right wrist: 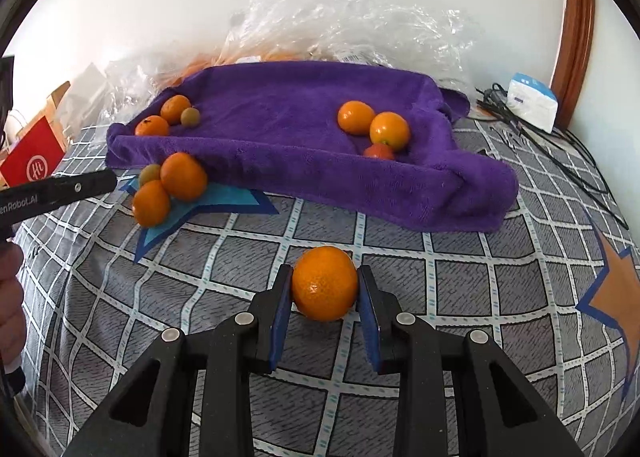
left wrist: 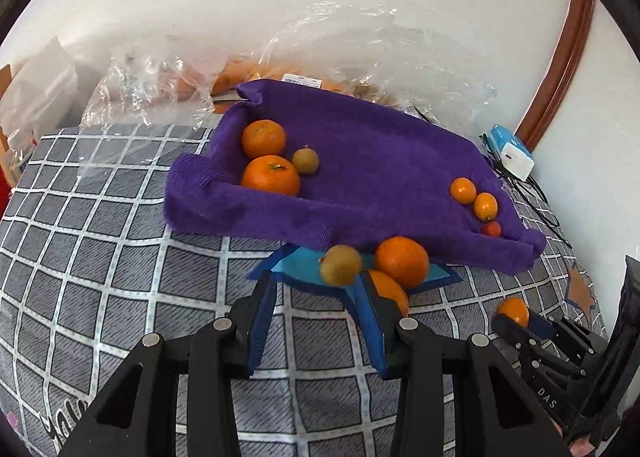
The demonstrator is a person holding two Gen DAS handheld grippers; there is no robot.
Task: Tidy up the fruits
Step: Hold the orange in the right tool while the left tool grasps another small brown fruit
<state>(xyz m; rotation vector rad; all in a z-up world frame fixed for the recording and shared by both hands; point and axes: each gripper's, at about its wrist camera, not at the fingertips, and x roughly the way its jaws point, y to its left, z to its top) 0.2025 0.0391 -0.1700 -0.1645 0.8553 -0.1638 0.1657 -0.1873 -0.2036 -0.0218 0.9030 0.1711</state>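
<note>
A purple towel tray lies on the checked cloth. It holds two mandarins and a brown-green fruit at its left, and two kumquats with a small red fruit at its right. In front of it lie two mandarins and a brown-green fruit. My left gripper is open just short of them. My right gripper is shut on a mandarin, and also shows in the left wrist view.
Crumpled clear plastic bags with more fruit lie behind the tray against the white wall. A white and blue box and black cables sit at the right. A red box stands at the left.
</note>
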